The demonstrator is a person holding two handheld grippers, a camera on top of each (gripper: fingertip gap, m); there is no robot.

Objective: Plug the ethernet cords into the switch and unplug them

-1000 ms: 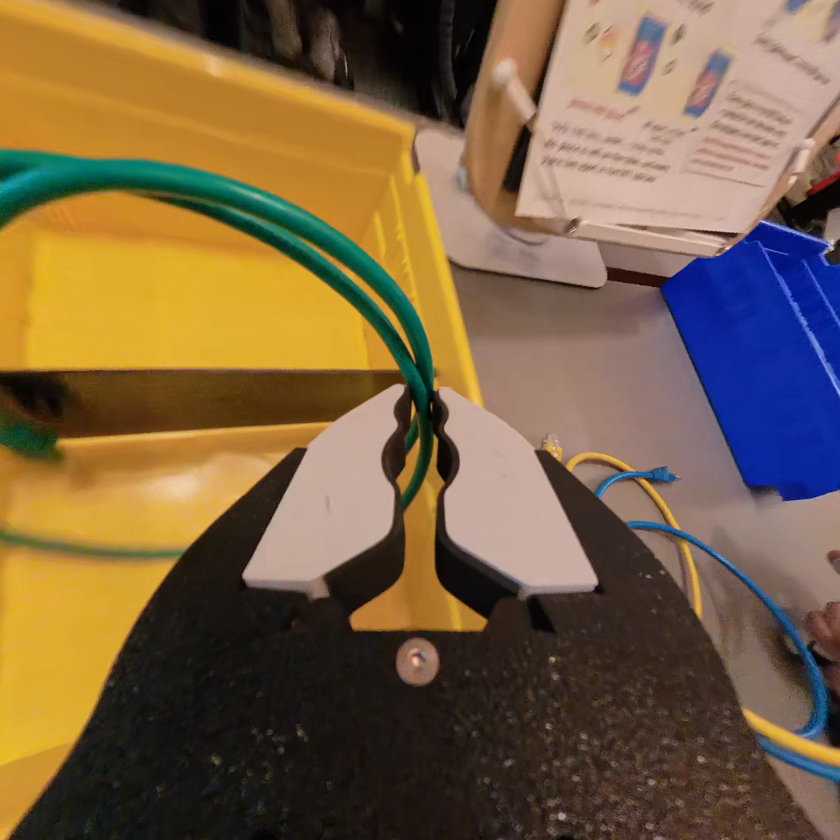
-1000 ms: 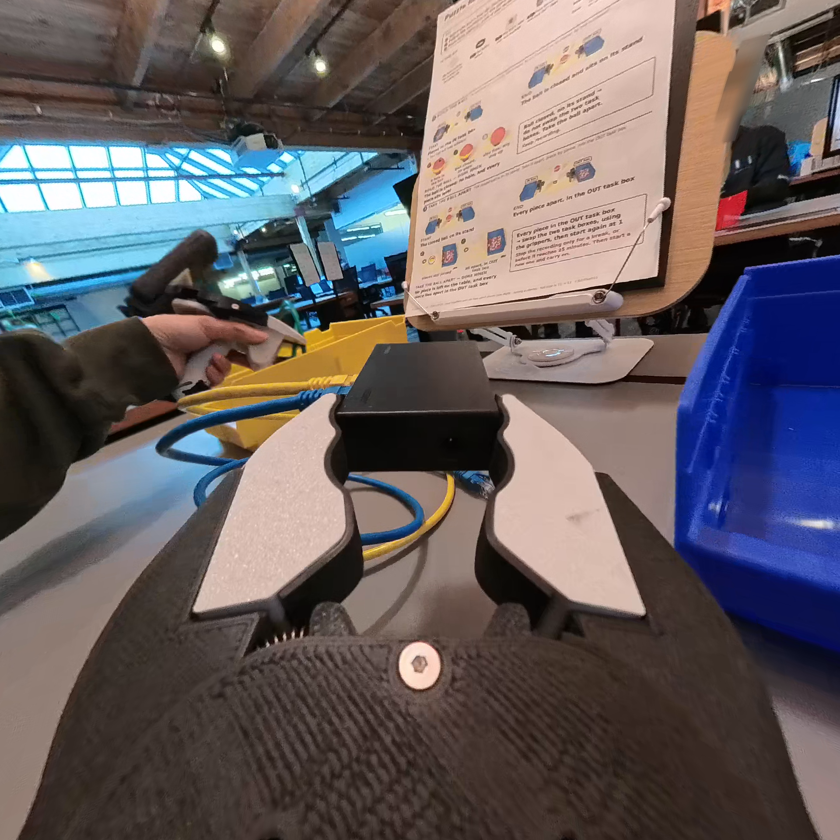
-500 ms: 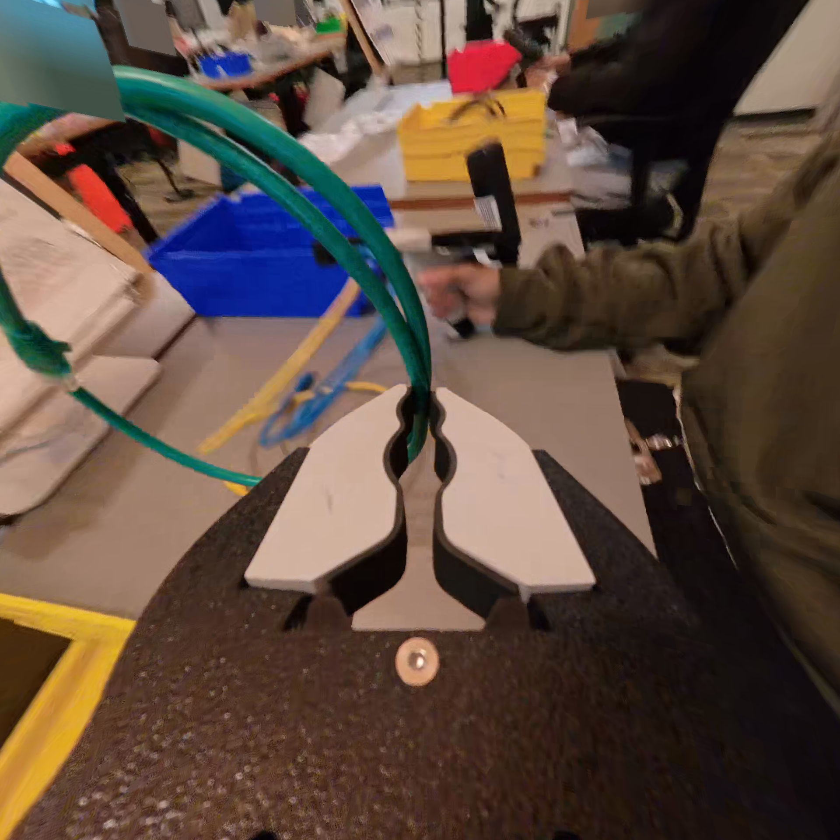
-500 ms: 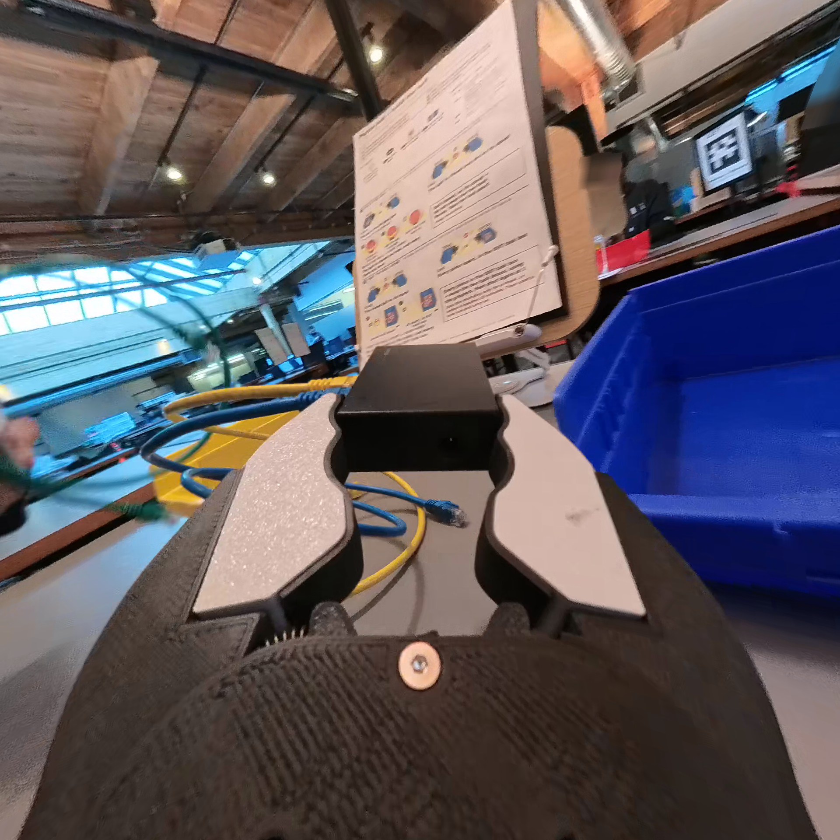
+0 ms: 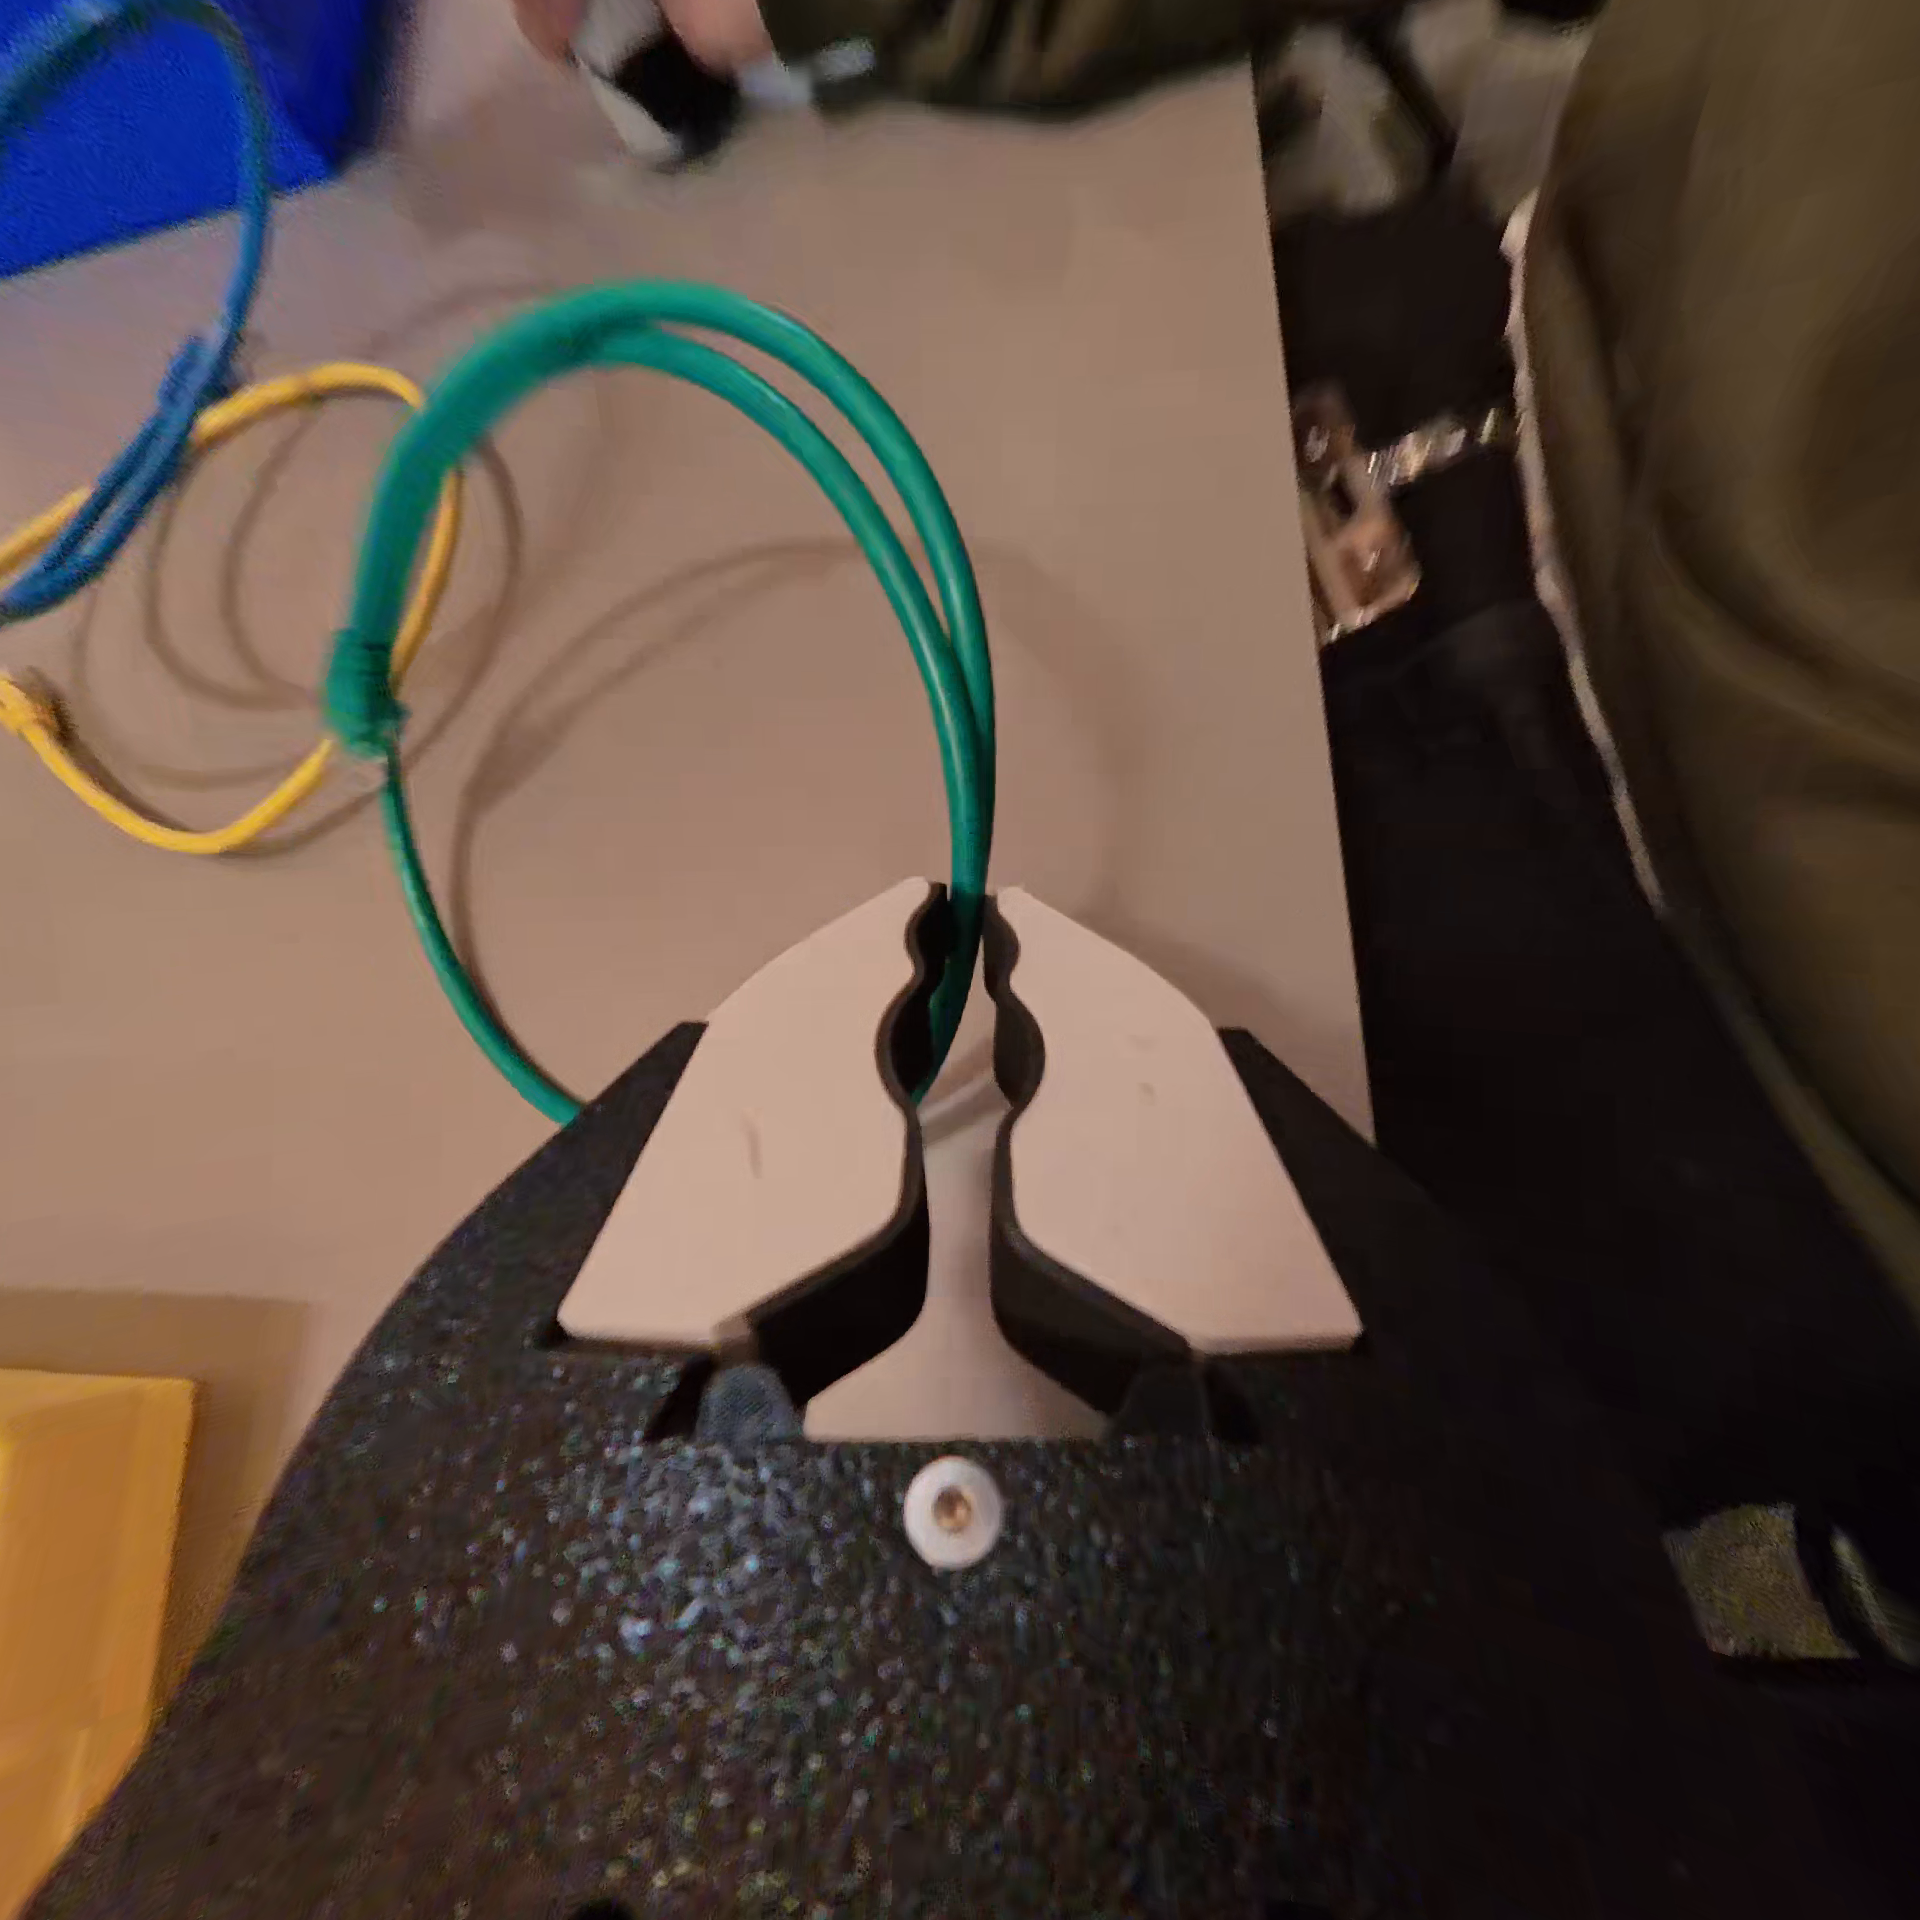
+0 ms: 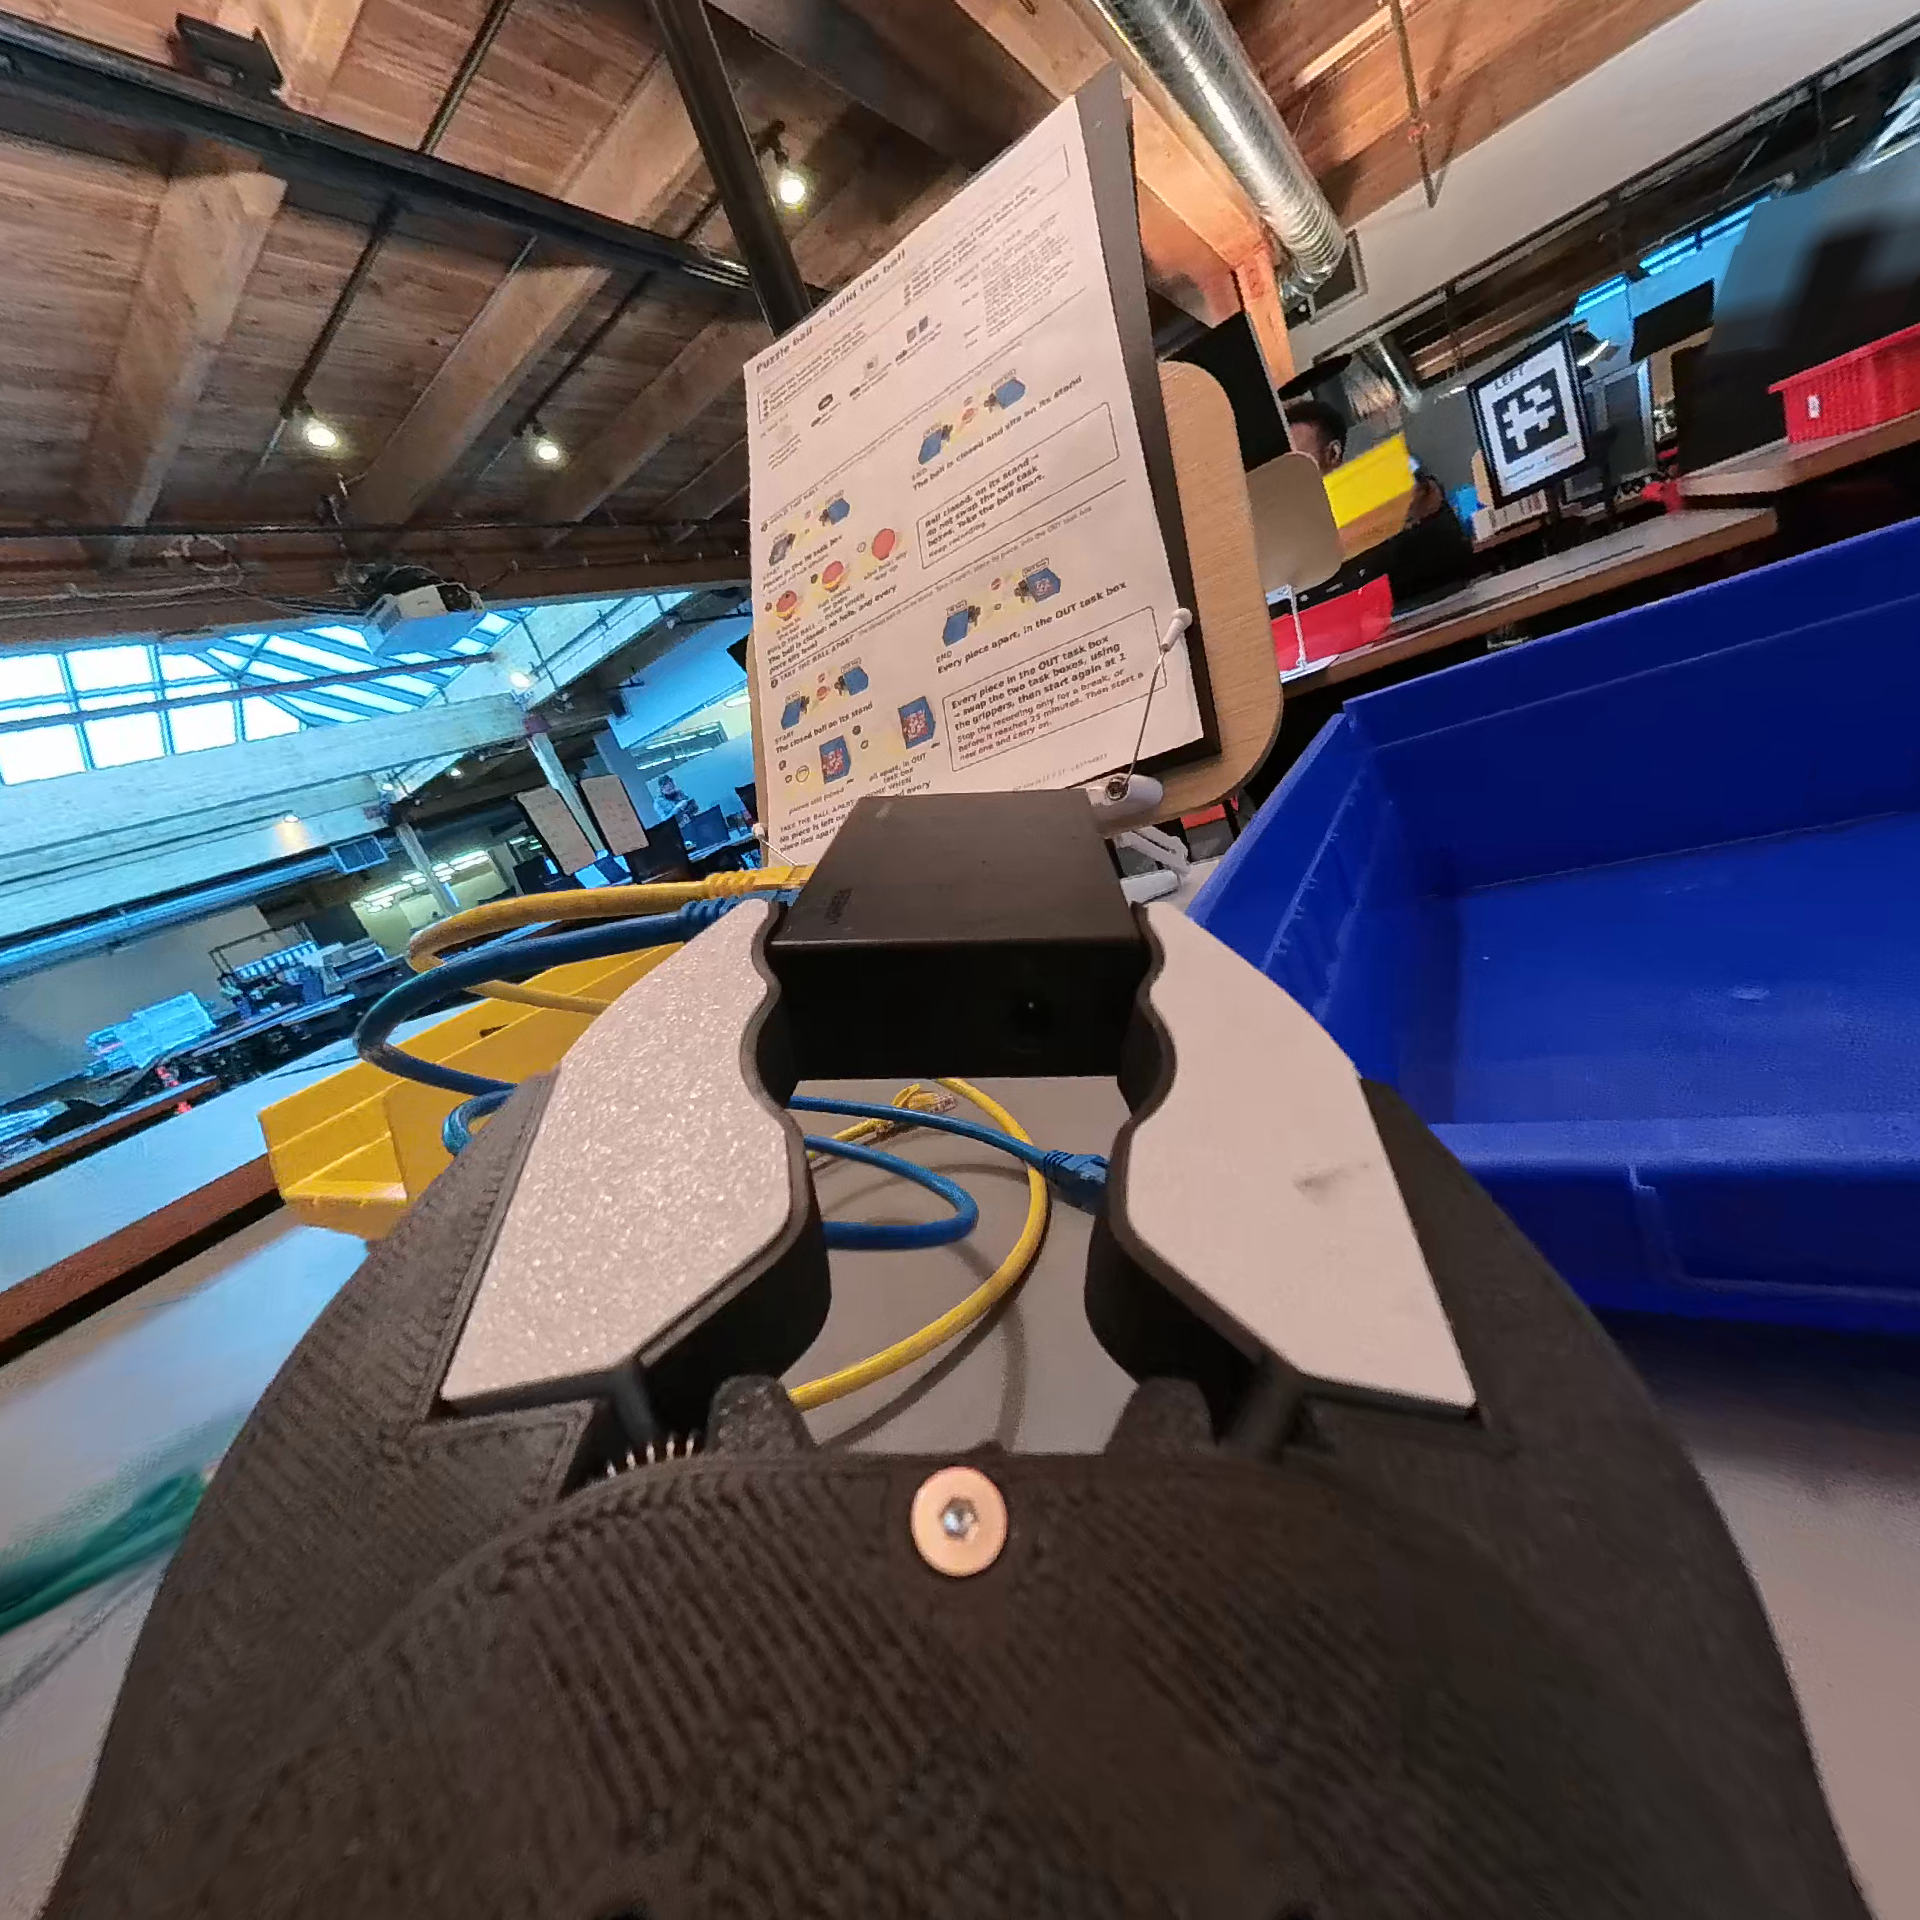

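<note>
1. The left gripper (image 5: 961,904) is clamped on a green ethernet cord (image 5: 665,312); its pale fingers (image 5: 790,1132) pinch the doubled strands at their tips.
2. The green cord rises from the fingertips in a tall coiled loop above the grey table (image 5: 727,935). A wrap of its own cable binds the coil on the left side of the loop.
3. Far left in the left wrist view, a yellow ethernet cord (image 5: 260,821) and a blue ethernet cord (image 5: 125,478) lie tangled on the table, behind and left of the green loop.
4. A corner of a yellow bin (image 5: 73,1558) sits near left, and a blue bin (image 5: 104,135) shows at the far left, blurred.
5. At the top edge of that view, a hand (image 5: 644,31) holds the other tool; motion blur hides the detail.
6. The right gripper (image 6: 956,997) is clamped on the black network switch (image 6: 956,914), one finger on each side of the box, which is lifted above the table (image 6: 1039,1403).
7. The yellow cord (image 6: 997,1278) and blue cord (image 6: 914,1226) run into the switch's left side and trail in loops on the table beneath it.
8. A blue bin (image 6: 1662,1039) stands just right of the switch. A yellow bin (image 6: 364,1132) lies to the left.
9. Behind the switch, a printed instruction sheet (image 6: 956,520) leans on a wooden stand (image 6: 1216,582).
</note>
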